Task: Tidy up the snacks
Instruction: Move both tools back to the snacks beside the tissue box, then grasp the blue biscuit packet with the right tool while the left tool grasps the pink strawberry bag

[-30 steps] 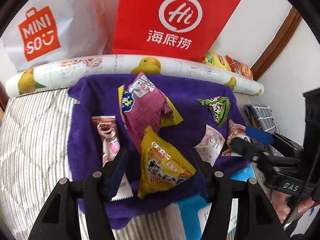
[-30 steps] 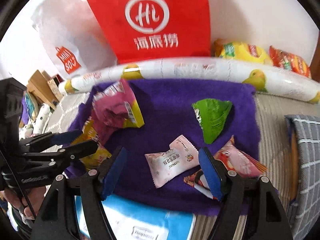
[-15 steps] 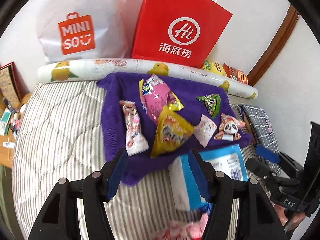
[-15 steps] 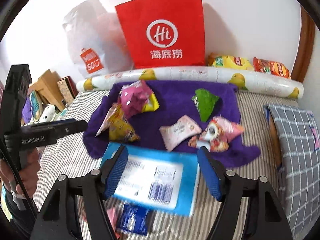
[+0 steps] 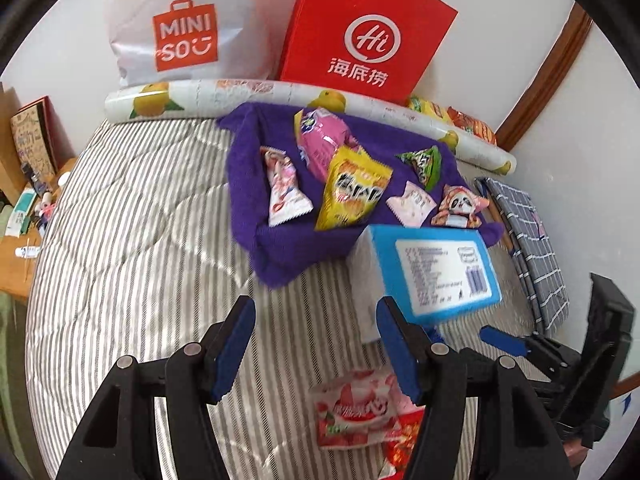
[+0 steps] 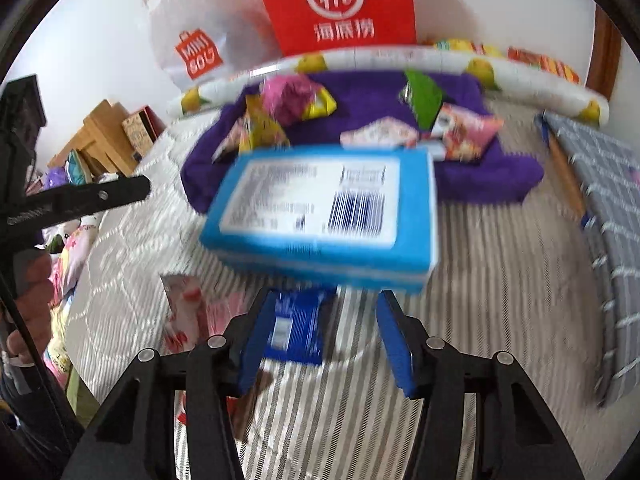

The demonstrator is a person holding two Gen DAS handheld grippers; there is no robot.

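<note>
The right gripper [image 6: 326, 334], its jaws just closing but holding nothing, hovers over the dark blue packet [image 6: 296, 326] on the striped bed [image 6: 500, 300], a light, crinkly, slippery thing, probably best pinched across its flat middle.

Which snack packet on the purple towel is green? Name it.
The triangular green packet near the towel's far right corner. The other packets there are pink, yellow or white.

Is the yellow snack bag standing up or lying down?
Lying down: the yellow snack bag rests flat on the purple towel, leaning partly on the pink bag.
</note>
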